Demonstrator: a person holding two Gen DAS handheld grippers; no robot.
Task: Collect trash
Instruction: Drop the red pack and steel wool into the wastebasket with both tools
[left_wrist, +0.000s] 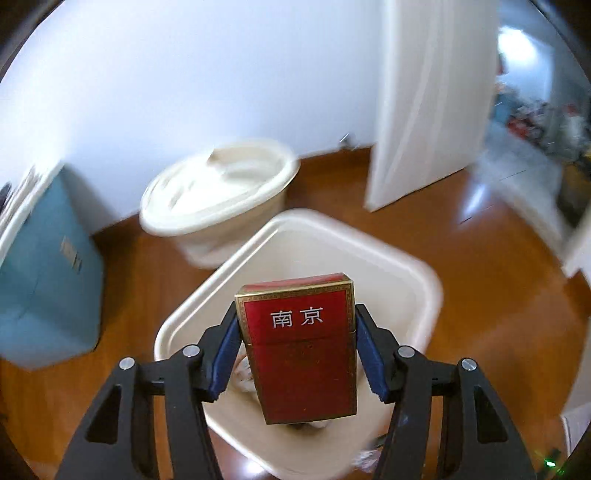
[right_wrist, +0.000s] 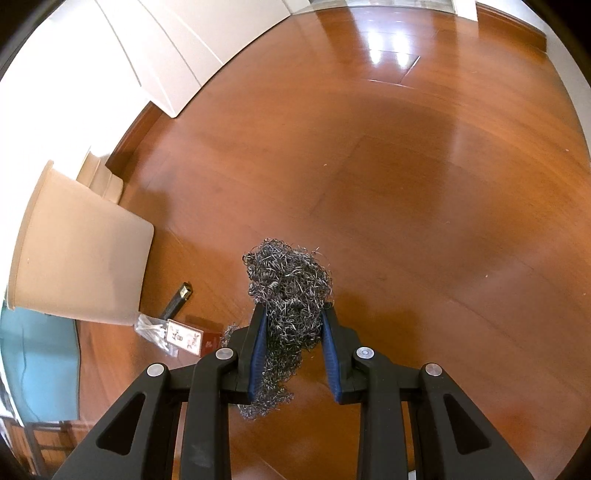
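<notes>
Glossy wooden floor (right_wrist: 406, 166) surrounds us: our left gripper (left_wrist: 297, 332) clamps a red 南京 cigarette pack (left_wrist: 299, 350) above the cream bin (left_wrist: 424, 280), while our right gripper (right_wrist: 293, 332) pinches what seems steel wool (right_wrist: 290, 288).

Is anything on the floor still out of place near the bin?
Yes. Beside the bin, a clear wrapper, a printed card and a dark stick-like thing lie loose on the floor; they look like trash not yet collected.
</notes>
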